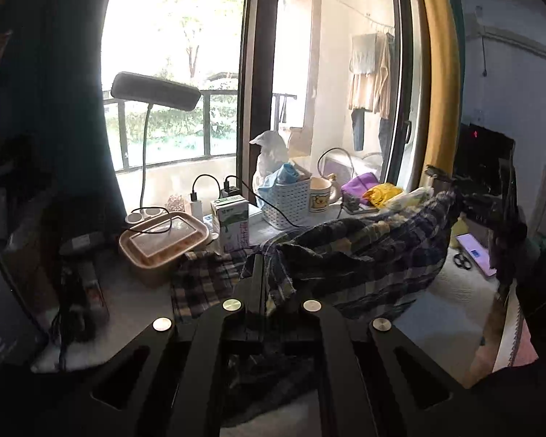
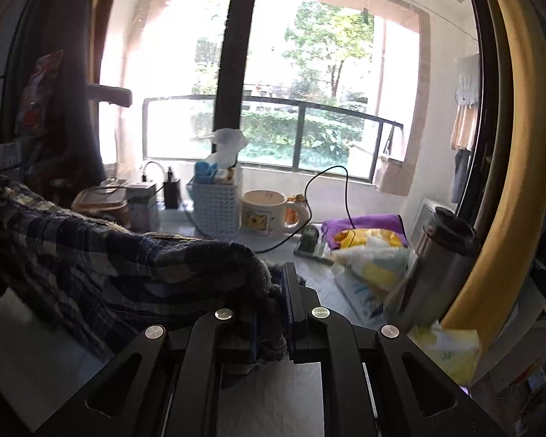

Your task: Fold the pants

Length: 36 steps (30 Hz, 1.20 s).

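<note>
Dark blue and yellow plaid pants (image 1: 356,251) hang stretched in the air between my two grippers, above a white padded table (image 1: 451,302). My left gripper (image 1: 264,273) is shut on one edge of the cloth, which drapes over its fingers and down beneath them. In the right wrist view the pants (image 2: 102,255) sag off to the left, and my right gripper (image 2: 276,291) is shut on a bunched end of them. The far end of the cloth in the left wrist view rises to the other gripper (image 1: 451,189) at the right.
Along the window sill stand a takeaway box (image 1: 162,236), a milk carton (image 1: 231,224), a white basket (image 1: 285,196), a mug (image 2: 264,215), a desk lamp (image 1: 153,91) and cables. A steel flask (image 2: 436,258) and plastic bags (image 2: 375,258) sit right. A laptop screen (image 1: 7,313) is at the left.
</note>
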Tool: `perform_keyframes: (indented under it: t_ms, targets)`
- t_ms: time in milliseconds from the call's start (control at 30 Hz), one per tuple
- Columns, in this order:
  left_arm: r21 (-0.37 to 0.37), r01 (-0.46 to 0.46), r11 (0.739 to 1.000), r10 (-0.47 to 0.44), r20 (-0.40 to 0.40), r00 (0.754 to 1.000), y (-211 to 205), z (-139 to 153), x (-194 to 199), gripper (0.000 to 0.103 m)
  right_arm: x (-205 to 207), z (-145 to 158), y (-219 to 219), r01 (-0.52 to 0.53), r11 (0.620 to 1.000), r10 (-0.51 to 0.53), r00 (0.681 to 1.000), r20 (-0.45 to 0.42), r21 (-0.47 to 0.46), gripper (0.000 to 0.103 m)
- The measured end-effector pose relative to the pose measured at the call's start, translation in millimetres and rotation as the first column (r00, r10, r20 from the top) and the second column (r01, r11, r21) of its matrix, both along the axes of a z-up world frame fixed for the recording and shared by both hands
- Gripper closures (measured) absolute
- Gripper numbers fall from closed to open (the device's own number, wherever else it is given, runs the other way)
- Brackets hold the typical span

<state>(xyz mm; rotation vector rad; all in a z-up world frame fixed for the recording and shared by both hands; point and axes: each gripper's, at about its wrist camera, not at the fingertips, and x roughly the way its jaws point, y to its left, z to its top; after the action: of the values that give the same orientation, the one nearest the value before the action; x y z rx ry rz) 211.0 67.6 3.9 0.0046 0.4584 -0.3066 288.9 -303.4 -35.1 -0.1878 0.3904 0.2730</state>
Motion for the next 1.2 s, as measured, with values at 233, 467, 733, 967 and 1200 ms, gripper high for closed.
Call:
perform_keyframes:
  t_ms: [233,467,733,967,1200]
  targets:
    - [0.018,0.005,1.000,-0.004,-0.076,0.997,12,-20,67,0.099,64,-3,15,0.039,0.999,-0.040,0.999,-0.035,-0.028,0.092]
    - [0.024,-0.001,1.000,0.006,-0.200,0.980,25,-53,132,0.099,134,-18,28,0.032,0.998,-0.038,0.992,-0.122,-0.048,0.092]
    - [0.061,-0.107,0.992,0.119,-0.248,0.961,36,-74,174,0.073,197,-58,33,0.068,0.995,-0.084,0.962,-0.261,-0.070,0.092]
    - [0.065,-0.235,0.970,0.244,-0.299,0.923,61,-85,172,0.060,220,-78,29,0.094,0.994,-0.110,0.936,-0.334,-0.063,0.088]
    - [0.017,-0.186,0.982,0.177,-0.411,0.894,58,-110,134,0.045,212,-73,24,0.147,0.986,-0.165,0.938,-0.305,-0.083,0.044]
